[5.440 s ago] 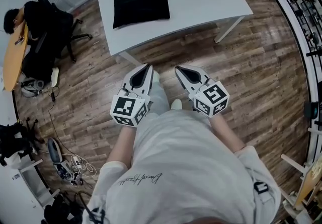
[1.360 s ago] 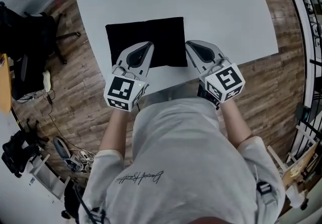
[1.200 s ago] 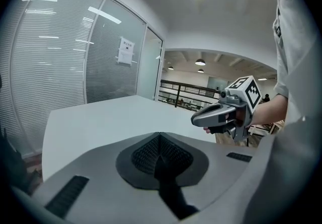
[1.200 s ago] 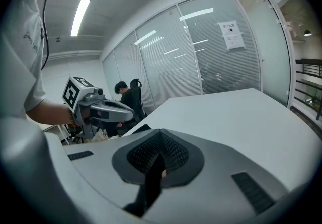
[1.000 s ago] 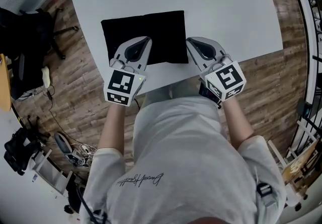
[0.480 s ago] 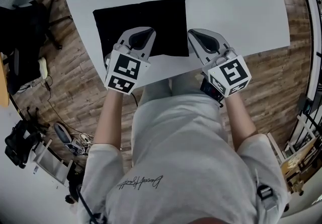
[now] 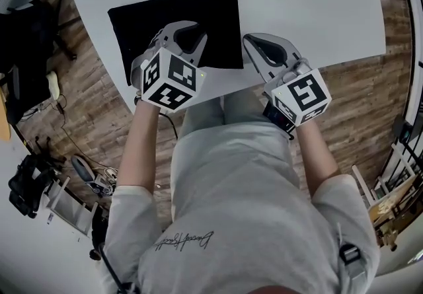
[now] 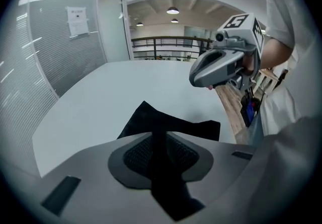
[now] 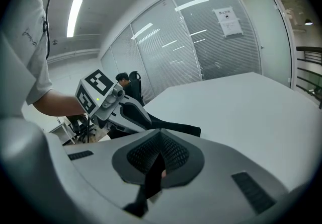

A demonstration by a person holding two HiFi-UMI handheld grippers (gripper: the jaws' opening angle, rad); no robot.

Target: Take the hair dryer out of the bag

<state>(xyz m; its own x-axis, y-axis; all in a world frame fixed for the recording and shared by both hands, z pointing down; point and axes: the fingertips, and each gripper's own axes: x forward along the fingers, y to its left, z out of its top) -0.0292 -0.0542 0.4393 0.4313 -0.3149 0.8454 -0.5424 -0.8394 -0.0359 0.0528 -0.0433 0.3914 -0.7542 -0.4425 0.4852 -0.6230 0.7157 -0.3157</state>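
The left gripper (image 7: 187, 34) is hovering over the near edge of the black bag (image 7: 158, 15), lower and more steeply tipped than a moment ago, when it was sitting closer to the near rim of the counter (image 7: 297, 2); its jaws have just been parting and are standing moderately wide, with nothing pressed between them, only the bag's dark cloth showing through the gap in the left gripper view; the right gripper (image 7: 263, 48) is hanging just beside the bag's right edge, over bare counter, its jaws closed together and empty; the bag is lying flat on the counter, and the hair dryer is not showing anywhere, so it is presumably inside; judging by this, the reach is ending and a first grasp on the bag is being set up, with the taking-out not yet begun.
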